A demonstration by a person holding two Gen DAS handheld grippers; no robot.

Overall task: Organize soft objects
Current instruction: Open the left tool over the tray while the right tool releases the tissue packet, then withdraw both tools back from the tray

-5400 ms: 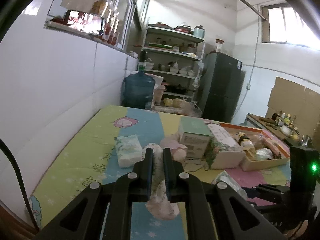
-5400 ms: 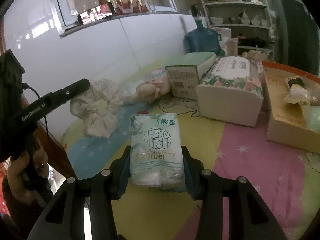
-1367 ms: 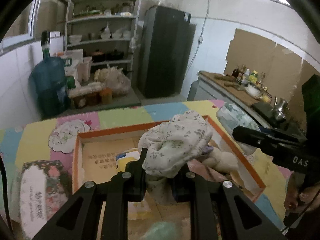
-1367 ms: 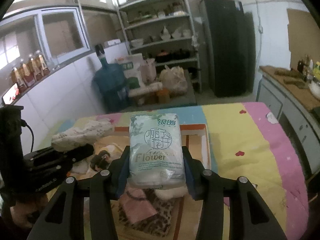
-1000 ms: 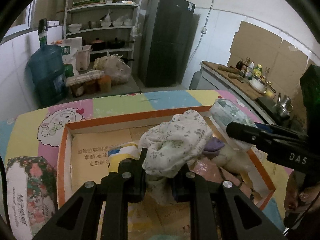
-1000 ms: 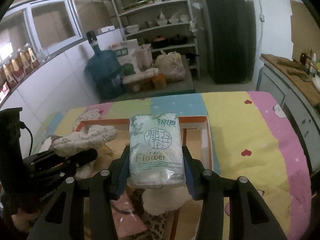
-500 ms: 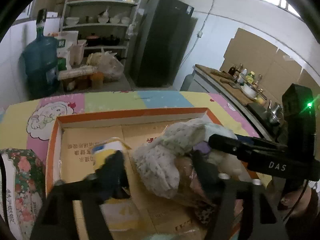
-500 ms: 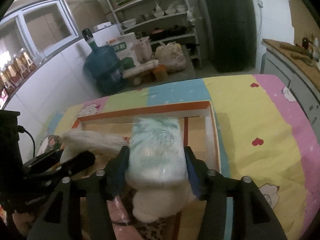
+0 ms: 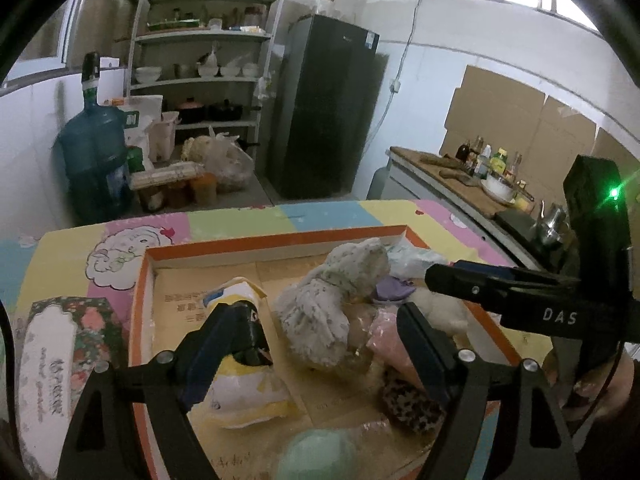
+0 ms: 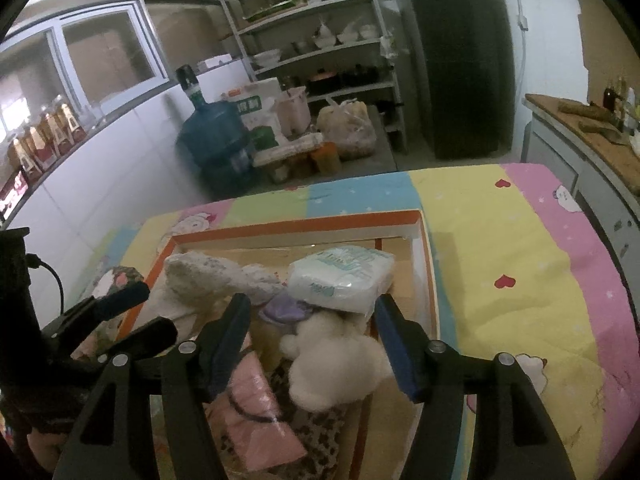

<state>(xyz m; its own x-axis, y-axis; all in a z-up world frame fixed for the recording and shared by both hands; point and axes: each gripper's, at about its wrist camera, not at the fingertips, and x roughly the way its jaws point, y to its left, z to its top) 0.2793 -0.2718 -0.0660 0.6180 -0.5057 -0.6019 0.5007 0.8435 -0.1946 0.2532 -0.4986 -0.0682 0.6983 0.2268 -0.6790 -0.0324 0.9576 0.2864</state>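
Note:
An orange-rimmed cardboard box [image 9: 272, 240] on the colourful mat holds the soft things. The floral cloth bundle [image 9: 340, 292] lies loose in the box, just beyond my left gripper [image 9: 324, 320]. Its jaws are opening and stand wide, with no pad touching the cloth. In the right wrist view the tissue pack [image 10: 344, 276] rests tilted on the pile, beyond my right gripper [image 10: 312, 306]. These jaws are opening too and grip nothing. A white plush [image 10: 332, 356] sits between the right fingers, untouched. The left gripper [image 10: 154, 310] shows at the box's left side.
The box also holds a yellow-white packet [image 9: 244, 384], a pink pouch [image 10: 256, 408], a purple piece [image 10: 284, 308] and a leopard-print item [image 9: 408, 400]. A floral tissue box [image 9: 52, 344] stands left of it. Beyond the table are a water jug [image 9: 92, 160], shelves and a fridge [image 9: 324, 112].
Both grippers opened. The floral cloth dropped from the left jaws into the box, and the tissue pack tipped out of the right jaws onto the pile.

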